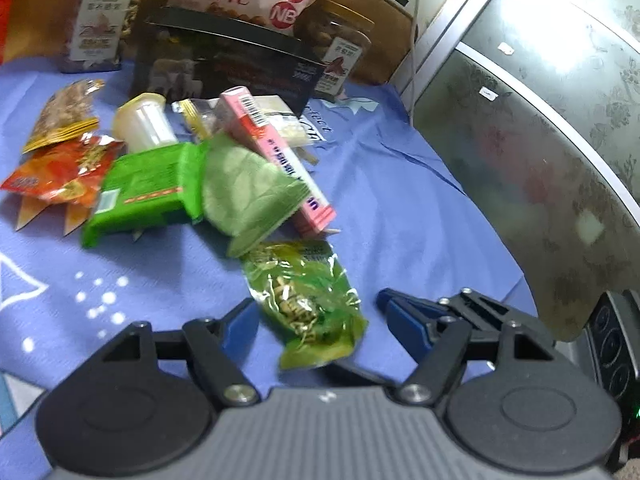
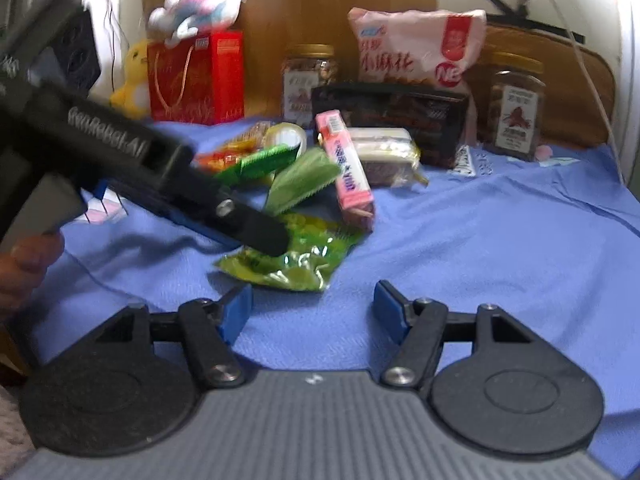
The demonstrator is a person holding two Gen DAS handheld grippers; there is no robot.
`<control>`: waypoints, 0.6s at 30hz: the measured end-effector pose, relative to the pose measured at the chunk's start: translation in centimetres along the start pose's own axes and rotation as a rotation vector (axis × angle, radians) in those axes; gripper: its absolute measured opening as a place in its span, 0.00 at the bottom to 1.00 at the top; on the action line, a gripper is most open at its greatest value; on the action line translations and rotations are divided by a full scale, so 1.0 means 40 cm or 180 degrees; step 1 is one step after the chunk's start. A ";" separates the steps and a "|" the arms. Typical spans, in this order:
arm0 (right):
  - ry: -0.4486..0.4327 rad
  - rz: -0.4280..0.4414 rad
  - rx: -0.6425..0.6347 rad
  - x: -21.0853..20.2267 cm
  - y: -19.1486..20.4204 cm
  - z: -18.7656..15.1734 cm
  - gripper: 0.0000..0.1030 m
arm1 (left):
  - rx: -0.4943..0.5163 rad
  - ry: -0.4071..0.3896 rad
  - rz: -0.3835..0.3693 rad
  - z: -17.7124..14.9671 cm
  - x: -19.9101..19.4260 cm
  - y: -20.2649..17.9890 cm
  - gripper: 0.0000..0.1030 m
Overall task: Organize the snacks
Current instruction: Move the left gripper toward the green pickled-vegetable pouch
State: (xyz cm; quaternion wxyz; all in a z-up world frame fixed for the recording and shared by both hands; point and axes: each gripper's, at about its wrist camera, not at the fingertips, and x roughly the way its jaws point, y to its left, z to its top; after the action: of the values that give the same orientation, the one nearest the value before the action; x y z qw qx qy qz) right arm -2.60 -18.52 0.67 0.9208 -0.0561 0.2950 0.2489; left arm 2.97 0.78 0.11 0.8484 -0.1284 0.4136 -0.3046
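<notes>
Currently the left gripper (image 1: 316, 312) jaws stand wide astride the green snack packet (image 1: 308, 304), not clamping; the slick wrapper could slip. The right gripper (image 2: 314, 308) jaws are wide, empty.

Blue cloth (image 2: 480, 240): matt, woven, lightly creased. Green snack packet (image 1: 308, 304): glossy, crinkled transparent plastic film. Pink box (image 2: 346, 164): smooth card. Jars (image 2: 516, 112): clear plastic or glass, cannot tell; paper labels. Headboard (image 2: 340, 4): smooth wood.

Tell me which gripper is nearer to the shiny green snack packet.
Left. The left gripper has the shiny green snack packet between its open jaws; the right gripper stays short of it, over bare blue cloth.
</notes>
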 end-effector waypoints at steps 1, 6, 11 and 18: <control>-0.0005 0.0025 -0.0004 0.003 0.001 0.001 0.68 | -0.0009 0.0001 -0.0044 -0.002 0.004 -0.002 0.70; -0.0027 0.0072 -0.0004 0.010 0.015 0.009 0.60 | -0.0022 -0.0037 -0.0112 -0.017 -0.006 -0.005 0.69; -0.0046 0.0125 -0.0002 0.003 0.027 0.013 0.42 | -0.0153 -0.0165 -0.0186 -0.027 -0.056 0.021 0.69; -0.0104 0.0312 -0.0067 0.007 0.056 0.030 0.32 | -0.0174 -0.0361 -0.0183 -0.040 -0.126 0.034 0.69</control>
State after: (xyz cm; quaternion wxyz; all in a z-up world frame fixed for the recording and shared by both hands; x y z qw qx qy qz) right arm -2.89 -16.14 1.57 0.9115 -0.0472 0.2797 0.2977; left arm -0.08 5.04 1.61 0.8575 -0.1803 0.3691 -0.3097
